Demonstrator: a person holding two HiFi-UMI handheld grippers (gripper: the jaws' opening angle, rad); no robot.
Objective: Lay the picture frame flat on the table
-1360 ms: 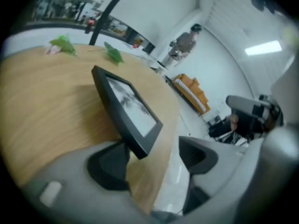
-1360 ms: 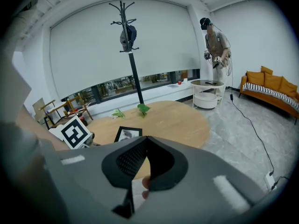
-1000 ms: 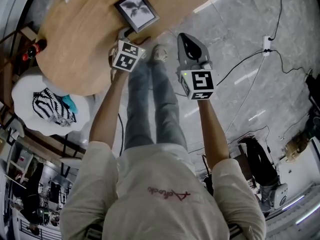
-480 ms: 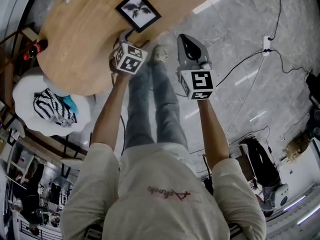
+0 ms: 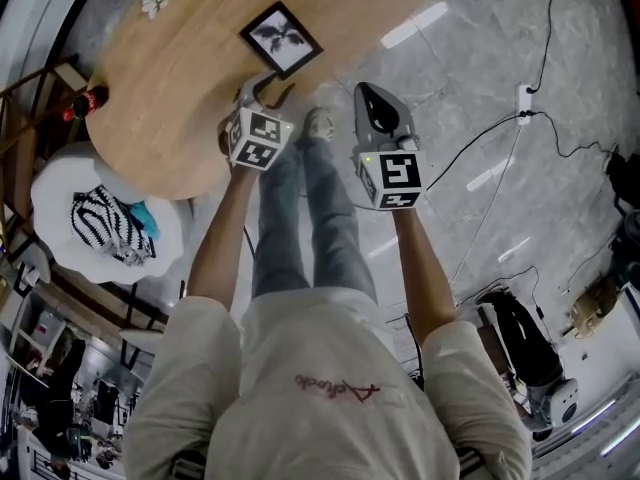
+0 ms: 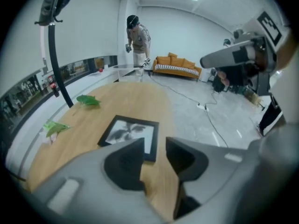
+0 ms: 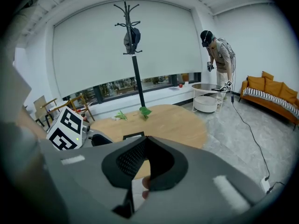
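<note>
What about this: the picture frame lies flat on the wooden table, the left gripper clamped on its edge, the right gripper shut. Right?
No: in the left gripper view the left gripper has its jaws, just now closing, apart with nothing between them, short of the picture frame. It lies flat on the wooden table; the right gripper is shut.
</note>
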